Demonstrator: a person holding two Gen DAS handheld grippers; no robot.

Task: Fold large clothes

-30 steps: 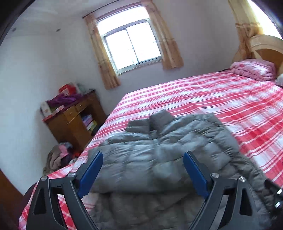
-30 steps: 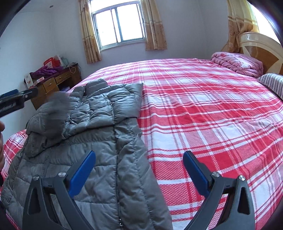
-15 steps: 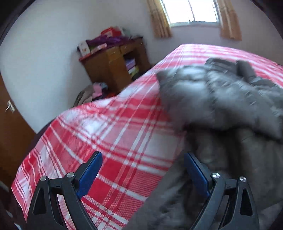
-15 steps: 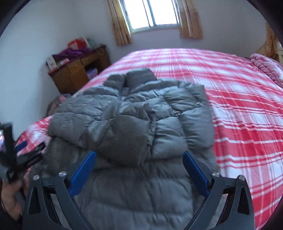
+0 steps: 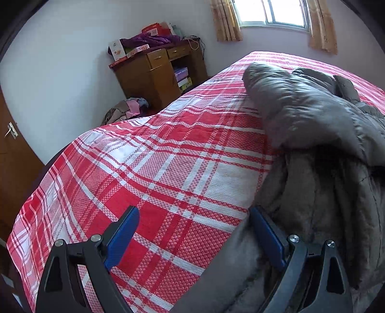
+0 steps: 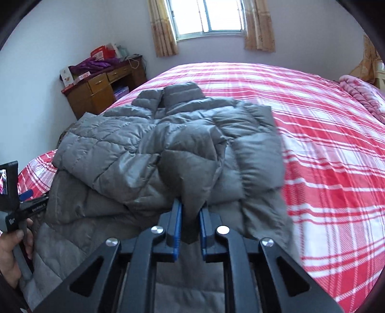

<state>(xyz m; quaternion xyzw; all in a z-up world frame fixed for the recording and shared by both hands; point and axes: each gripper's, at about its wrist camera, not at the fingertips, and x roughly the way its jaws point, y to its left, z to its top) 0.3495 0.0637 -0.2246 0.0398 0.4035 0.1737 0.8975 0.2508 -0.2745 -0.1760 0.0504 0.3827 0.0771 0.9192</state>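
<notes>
My right gripper (image 6: 190, 216) has just closed on a fold of the grey quilted puffer jacket (image 6: 154, 149), spread on the red-and-white plaid bed (image 6: 324, 144). My left gripper (image 5: 195, 231) stands wide open, empty, at the jacket's left edge.

Pale walls (image 6: 36, 48). Daylight through window (image 6: 207, 16), tan curtains (image 6: 162, 31) either side. Wooden cabinet (image 6: 96, 94) in corner, boxes and purple cloth on top. Bed with red plaid cover (image 6: 324, 134). Brown door (image 5: 12, 154) at left.
</notes>
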